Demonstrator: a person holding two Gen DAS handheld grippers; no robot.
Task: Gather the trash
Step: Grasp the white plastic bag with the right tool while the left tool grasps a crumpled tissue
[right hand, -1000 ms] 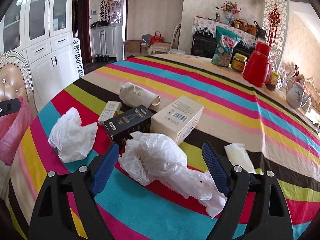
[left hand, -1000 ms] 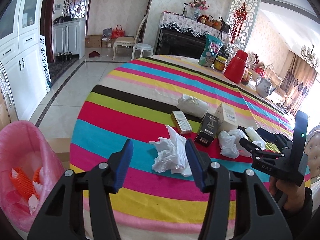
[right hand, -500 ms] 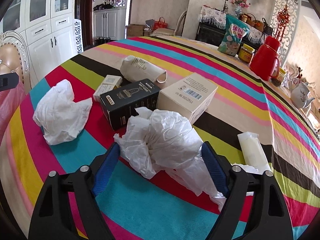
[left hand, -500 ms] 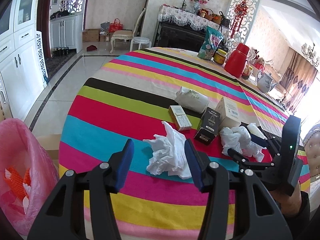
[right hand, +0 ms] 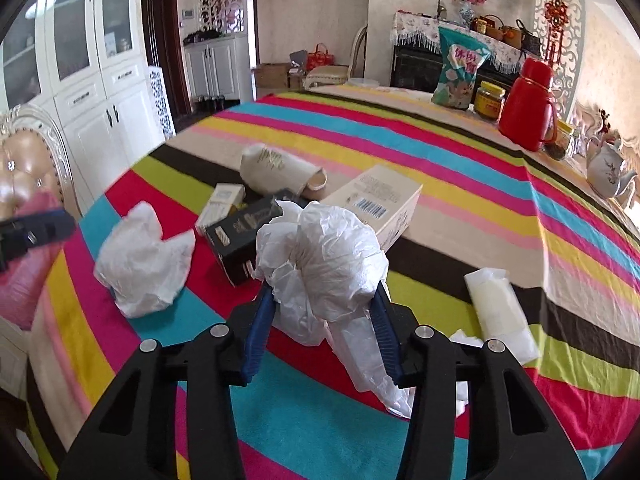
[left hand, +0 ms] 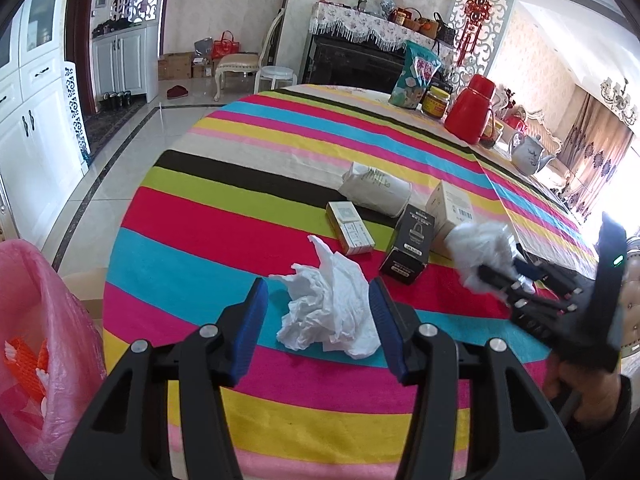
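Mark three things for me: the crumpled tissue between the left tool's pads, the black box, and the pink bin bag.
crumpled tissue (left hand: 330, 308), left wrist view, middle of the wad.
black box (left hand: 409, 250), left wrist view, its top face.
pink bin bag (left hand: 60, 320), left wrist view, its outer wall.

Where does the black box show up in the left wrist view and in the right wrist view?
Left wrist: black box right of centre, just beyond the left gripper.
Right wrist: black box left of centre, partly behind the crumpled white plastic.
Shared landmark: red thermos, far right on the table.
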